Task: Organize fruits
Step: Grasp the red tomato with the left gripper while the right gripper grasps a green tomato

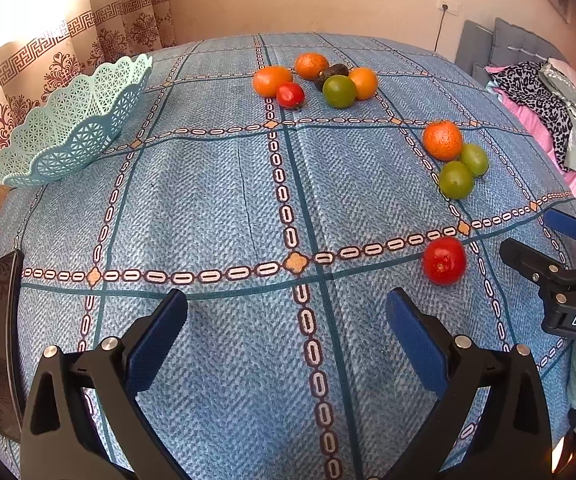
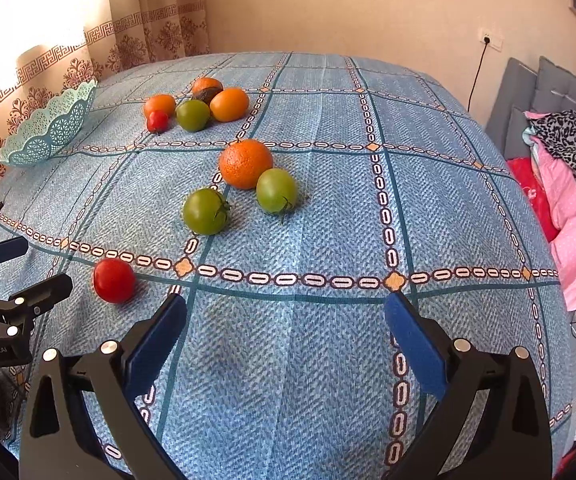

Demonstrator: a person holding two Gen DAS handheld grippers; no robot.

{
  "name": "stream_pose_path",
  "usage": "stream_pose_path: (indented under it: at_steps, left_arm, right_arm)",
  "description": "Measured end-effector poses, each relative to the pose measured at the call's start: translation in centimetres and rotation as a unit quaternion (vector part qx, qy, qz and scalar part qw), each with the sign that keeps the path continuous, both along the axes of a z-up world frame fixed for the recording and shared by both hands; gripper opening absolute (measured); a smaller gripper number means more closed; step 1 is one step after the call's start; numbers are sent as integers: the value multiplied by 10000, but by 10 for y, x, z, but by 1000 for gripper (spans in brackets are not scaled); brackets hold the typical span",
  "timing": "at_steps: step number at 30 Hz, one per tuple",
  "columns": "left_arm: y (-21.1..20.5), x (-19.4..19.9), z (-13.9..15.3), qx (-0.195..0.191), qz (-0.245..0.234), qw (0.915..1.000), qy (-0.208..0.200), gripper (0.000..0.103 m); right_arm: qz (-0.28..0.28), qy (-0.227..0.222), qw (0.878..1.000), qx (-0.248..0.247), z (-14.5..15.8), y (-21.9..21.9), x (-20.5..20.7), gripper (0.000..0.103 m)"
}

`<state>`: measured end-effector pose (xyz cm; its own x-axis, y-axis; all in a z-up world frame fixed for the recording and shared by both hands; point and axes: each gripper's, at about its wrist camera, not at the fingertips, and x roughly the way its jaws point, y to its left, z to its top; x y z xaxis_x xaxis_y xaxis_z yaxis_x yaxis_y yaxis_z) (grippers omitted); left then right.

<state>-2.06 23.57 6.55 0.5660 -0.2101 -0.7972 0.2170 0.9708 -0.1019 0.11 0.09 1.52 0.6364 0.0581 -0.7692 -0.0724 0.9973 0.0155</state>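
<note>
On the blue patterned tablecloth fruits lie in groups. A red tomato sits nearest. Beyond it are an orange and two green tomatoes. At the far side lie several oranges, a small red tomato, a green tomato and a dark avocado. A mint lattice basket stands empty at the far left. My left gripper is open over bare cloth. My right gripper is open too, right of the red tomato.
A dark phone lies at the table's left edge. Folded clothes are piled on a grey headboard to the right. Curtains hang behind the basket. The right gripper shows at the left view's right edge.
</note>
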Motion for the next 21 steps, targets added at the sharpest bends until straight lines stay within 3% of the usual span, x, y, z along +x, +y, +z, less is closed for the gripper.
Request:
stream_pose_path:
  at_steps: [3,7,21]
  left_arm:
    - [-5,-1,4,37,-51,9999,-85,100]
    - [-17,-4,9,49,-211,9996,-197,100]
    - [-54,-9,16,-18,-819,9963,-242,97]
  right_arm:
    - [-12,-59,10000,33,4,-3,7,95]
    - [-5,-20,9999,150,6,-10,24,77]
    - [168,-127,9996,175,8,-11,61,56]
